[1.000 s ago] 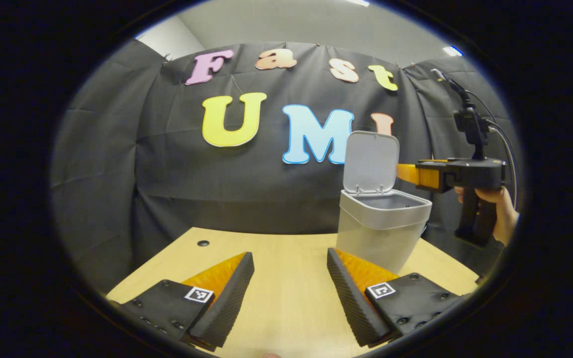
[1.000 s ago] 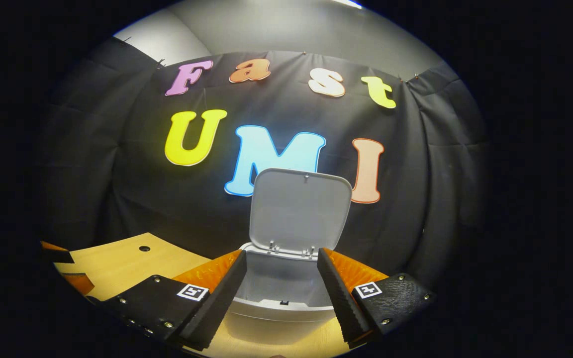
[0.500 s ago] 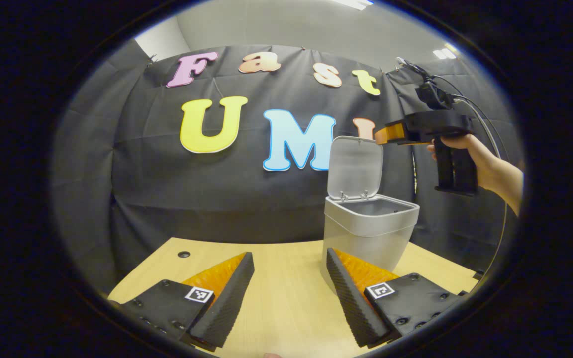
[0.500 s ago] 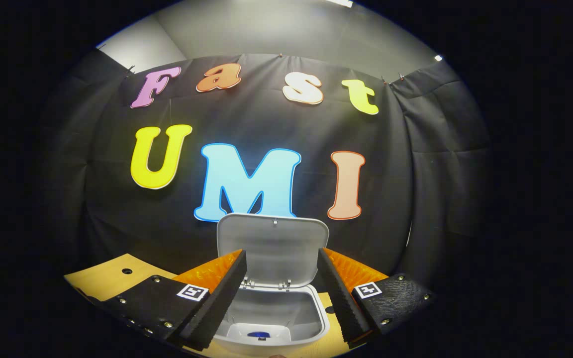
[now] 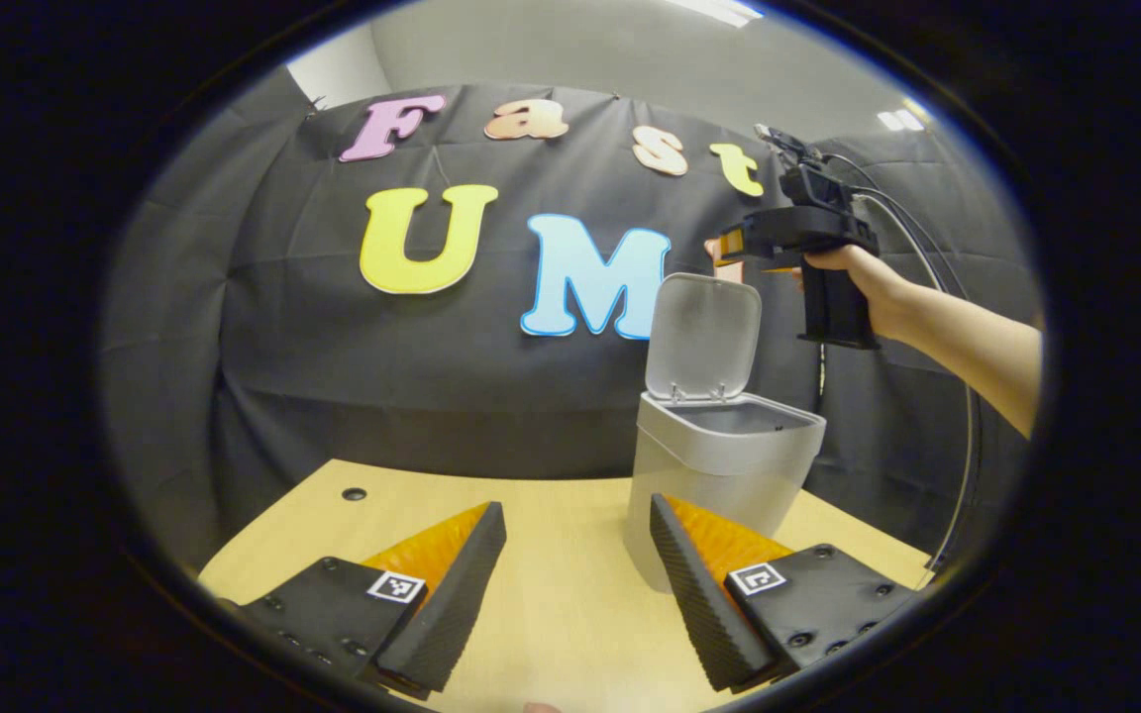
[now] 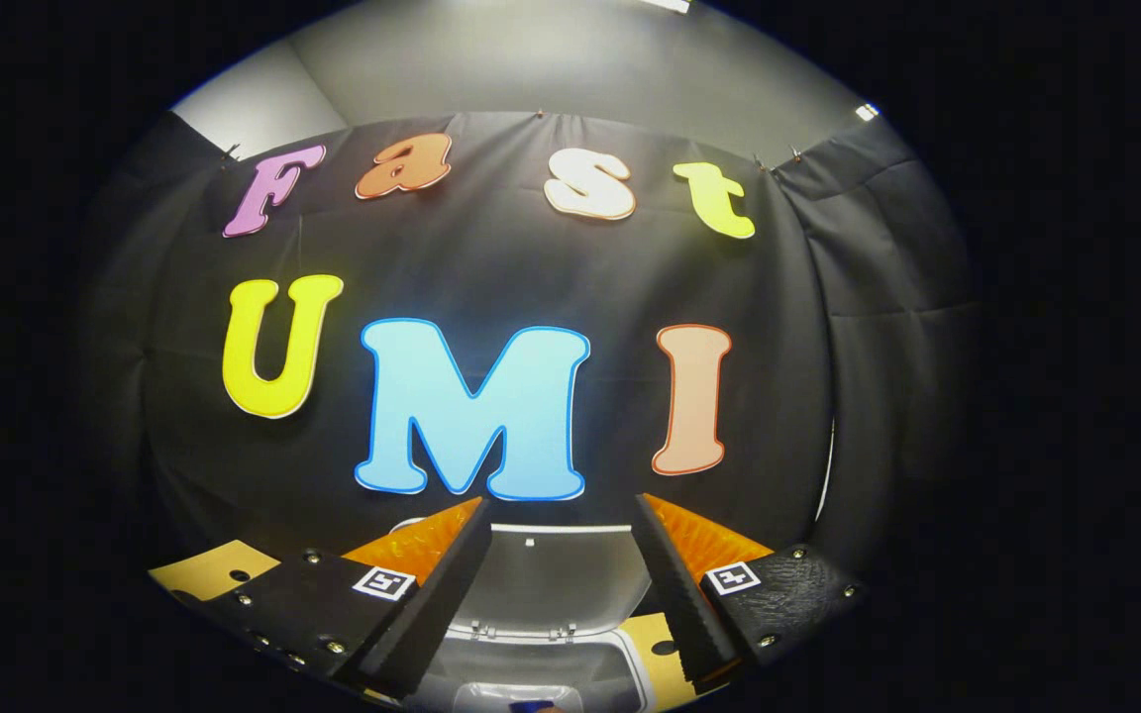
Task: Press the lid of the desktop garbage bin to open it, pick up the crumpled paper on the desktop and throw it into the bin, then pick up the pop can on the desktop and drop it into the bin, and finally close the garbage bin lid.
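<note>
In the left gripper view, the left gripper [image 5: 570, 584] hovers low over the wooden bench [image 5: 570, 614], fingers spread apart and empty. Beyond it, near the bench's far right edge, the grey bin [image 5: 719, 465] stands with its lid [image 5: 704, 337] upright. Above the lid, a hand [image 5: 863, 287] holds the right gripper [image 6: 561, 584], fingers apart and empty.

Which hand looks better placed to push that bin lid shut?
The right. Its tongs hover just above the raised lid of the bin, both prongs open and empty. The left tongs sit low over the table, in front of the bin.
</note>
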Motion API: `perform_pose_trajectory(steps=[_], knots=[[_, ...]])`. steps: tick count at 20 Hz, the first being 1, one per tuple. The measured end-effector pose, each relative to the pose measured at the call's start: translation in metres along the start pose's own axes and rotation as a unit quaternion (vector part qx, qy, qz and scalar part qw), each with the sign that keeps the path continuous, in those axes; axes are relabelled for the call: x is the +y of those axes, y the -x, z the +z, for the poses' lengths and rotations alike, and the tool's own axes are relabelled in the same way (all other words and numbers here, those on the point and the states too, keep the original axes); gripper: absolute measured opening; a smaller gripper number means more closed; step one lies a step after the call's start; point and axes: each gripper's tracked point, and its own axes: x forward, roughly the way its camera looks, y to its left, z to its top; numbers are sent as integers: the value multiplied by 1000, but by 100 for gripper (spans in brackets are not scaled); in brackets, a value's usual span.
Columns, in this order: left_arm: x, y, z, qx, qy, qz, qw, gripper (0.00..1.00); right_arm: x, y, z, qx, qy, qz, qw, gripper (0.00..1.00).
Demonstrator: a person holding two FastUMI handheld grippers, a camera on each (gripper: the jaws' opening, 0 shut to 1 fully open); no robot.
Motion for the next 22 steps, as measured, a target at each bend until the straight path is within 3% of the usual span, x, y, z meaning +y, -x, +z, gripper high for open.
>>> perform_pose_trajectory(steps=[11, 15, 16, 17, 18, 22], knots=[[21, 5, 3, -4, 8, 45, 999, 100, 7, -32, -19, 31, -54, 9, 998, 92], [16, 8, 2, -1, 6, 39, 999, 100, 8, -24, -21, 40, -43, 19, 998, 92], [16, 9, 3, -3, 4, 37, 999, 92, 8, -20, -22, 44, -41, 22, 998, 92], [16, 10, 3, -3, 3, 35, 999, 92, 8, -15, -24, 48, -40, 25, 998, 92], [18, 12, 2, -2, 3, 32, 999, 100, 8, -9, -25, 52, -37, 28, 998, 92], [23, 21, 1, -2, -8, 22, 1000, 98, 6, 18, -33, 54, -38, 28, 997, 92]])
